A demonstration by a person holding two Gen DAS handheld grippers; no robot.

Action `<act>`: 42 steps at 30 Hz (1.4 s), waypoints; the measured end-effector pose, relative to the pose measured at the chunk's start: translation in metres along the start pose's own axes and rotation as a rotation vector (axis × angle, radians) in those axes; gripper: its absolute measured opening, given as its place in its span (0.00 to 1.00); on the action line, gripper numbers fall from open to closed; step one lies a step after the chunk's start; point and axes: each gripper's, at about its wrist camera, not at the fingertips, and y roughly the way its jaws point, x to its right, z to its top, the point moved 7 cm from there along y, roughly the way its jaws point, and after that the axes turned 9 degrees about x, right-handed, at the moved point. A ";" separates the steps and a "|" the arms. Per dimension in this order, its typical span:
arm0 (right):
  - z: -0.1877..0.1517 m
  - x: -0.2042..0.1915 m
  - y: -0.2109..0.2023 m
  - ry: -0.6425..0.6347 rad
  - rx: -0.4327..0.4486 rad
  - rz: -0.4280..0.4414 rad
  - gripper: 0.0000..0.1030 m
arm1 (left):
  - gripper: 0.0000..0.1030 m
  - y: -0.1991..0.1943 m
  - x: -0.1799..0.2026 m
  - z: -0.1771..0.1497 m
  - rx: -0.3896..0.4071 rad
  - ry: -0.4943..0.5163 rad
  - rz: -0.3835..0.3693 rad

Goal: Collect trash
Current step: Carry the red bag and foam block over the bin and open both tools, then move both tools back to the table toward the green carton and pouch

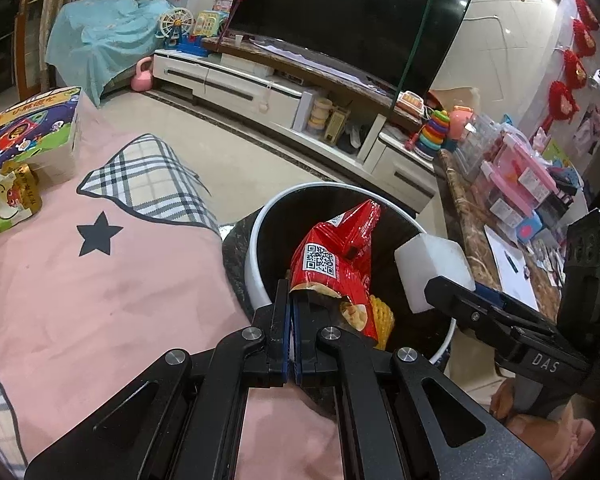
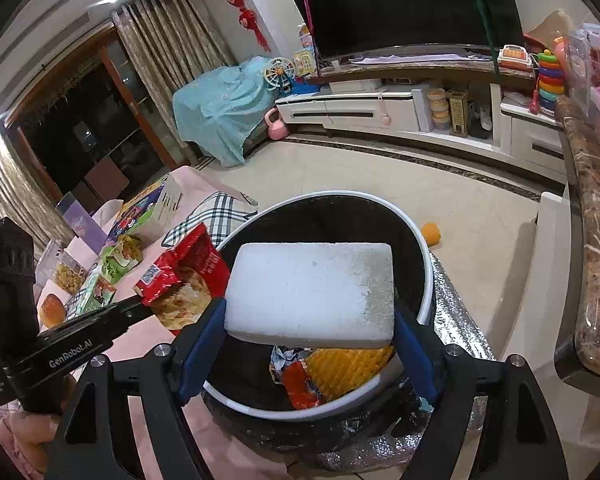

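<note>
A: Where's the red snack bag point(image 1: 336, 264)?
B: Frame centre, clenched in the left gripper point(image 1: 291, 300) over the white-rimmed bin point(image 1: 256, 232).
A: And the right gripper point(image 2: 310, 336)?
B: Grasping a white foam block point(image 2: 312, 288) above that bin.

bin mouth point(image 2: 424, 248) crowded by foam block point(image 2: 312, 292) and red wrapper point(image 2: 188, 276), bare floor point(image 2: 380, 176) beyond

Your white foam block point(image 2: 310, 292) hangs over the round white-rimmed bin point(image 2: 426, 264); the crinkled red snack bag point(image 2: 180, 276) hangs at its left.
</note>
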 end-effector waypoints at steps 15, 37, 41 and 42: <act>0.002 0.011 0.010 0.038 -0.028 -0.009 0.84 | 0.29 0.002 -0.012 0.000 -0.019 -0.044 0.015; -0.016 -0.044 -0.002 0.051 -0.015 0.065 0.93 | 0.62 -0.069 -0.091 -0.053 0.021 -0.172 0.131; -0.024 -0.066 -0.002 0.041 -0.021 0.096 0.94 | 0.66 -0.087 -0.116 -0.064 0.033 -0.208 0.172; -0.026 -0.073 -0.002 0.034 -0.020 0.103 0.94 | 0.66 -0.092 -0.122 -0.067 0.038 -0.219 0.183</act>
